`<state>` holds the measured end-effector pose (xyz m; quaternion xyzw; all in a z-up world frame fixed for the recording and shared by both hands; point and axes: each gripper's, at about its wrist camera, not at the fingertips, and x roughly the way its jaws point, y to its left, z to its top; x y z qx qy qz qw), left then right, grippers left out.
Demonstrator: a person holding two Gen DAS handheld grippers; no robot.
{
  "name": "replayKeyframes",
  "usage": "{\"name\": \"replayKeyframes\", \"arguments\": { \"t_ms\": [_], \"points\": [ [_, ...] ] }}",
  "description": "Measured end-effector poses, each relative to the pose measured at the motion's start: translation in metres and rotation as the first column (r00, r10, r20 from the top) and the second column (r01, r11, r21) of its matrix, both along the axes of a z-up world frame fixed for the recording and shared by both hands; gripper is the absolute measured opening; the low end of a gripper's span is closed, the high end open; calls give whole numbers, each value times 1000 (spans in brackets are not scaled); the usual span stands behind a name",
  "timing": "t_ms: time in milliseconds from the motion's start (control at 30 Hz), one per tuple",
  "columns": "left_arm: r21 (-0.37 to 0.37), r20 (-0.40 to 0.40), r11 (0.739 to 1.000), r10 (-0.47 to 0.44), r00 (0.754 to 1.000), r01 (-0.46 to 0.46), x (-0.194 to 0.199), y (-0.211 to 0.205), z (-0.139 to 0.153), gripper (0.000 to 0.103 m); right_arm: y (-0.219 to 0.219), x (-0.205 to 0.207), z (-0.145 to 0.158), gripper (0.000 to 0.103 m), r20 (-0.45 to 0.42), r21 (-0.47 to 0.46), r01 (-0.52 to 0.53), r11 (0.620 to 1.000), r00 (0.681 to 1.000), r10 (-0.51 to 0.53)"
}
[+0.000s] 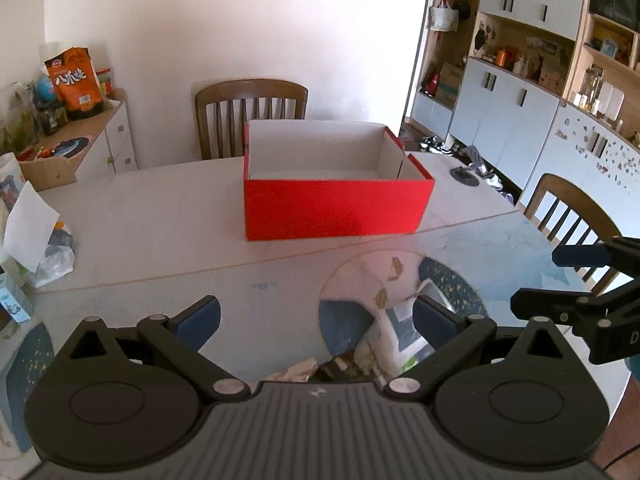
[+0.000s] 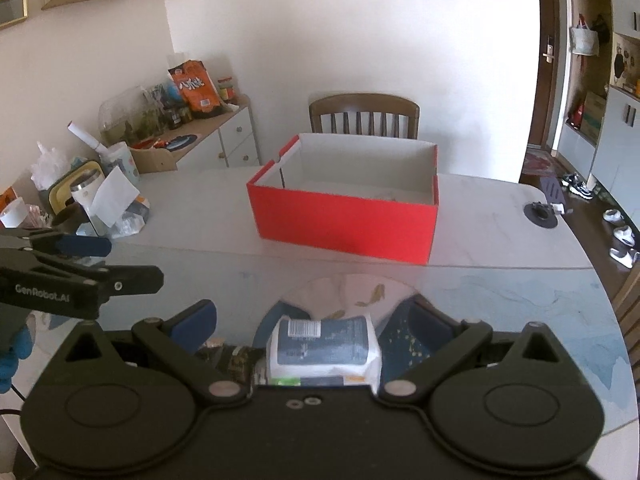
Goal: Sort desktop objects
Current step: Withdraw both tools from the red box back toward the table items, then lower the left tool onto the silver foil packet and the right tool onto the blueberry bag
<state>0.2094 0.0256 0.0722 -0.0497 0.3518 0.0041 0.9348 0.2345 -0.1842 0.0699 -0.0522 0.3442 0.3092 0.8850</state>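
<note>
A red cardboard box (image 1: 336, 208) (image 2: 348, 220) with a white inside stands open-topped in the middle of the table. My right gripper (image 2: 308, 320) is open, and a white-and-blue wipes pack (image 2: 324, 344) lies between its spread fingers, close to the body. My left gripper (image 1: 318, 320) is open too, above crumpled wrappers (image 1: 304, 370) on the patterned mat. Each gripper shows in the other view: the right gripper (image 1: 540, 280) at the right edge, the left gripper (image 2: 132, 262) at the left edge. Both are well short of the box.
Tissues and a plastic bag (image 1: 44, 248) sit at the table's left edge beside cups (image 2: 86, 196). A black round fitting (image 2: 540, 212) is at the far right. Wooden chairs (image 1: 250, 114) (image 1: 568, 208) stand behind and right. A cabinet (image 1: 80, 148) holds snacks. A blue-gloved hand (image 2: 12, 356) holds the left gripper.
</note>
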Motion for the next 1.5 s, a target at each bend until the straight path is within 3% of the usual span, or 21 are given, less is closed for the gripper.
{"name": "replayKeyframes", "arguments": {
  "t_ms": [333,800,1033,1500],
  "points": [
    [-22,-55,1000,20,998,-21,-23,13,-32,103,8,-30,-26,102,-20,-21,-12,1000,1000,11],
    [-26,-144,994,99,985,-103,-23,29,-68,103,38,-72,-64,102,-30,-94,-71,993,997,69],
    [-106,-219,982,133,967,-159,-8,35,-83,103,53,-84,-78,102,-34,-107,-94,990,995,91],
    [-151,-350,954,194,916,-259,27,40,-107,103,73,-91,-100,99,-60,-131,-97,987,994,90]
  ]
}}
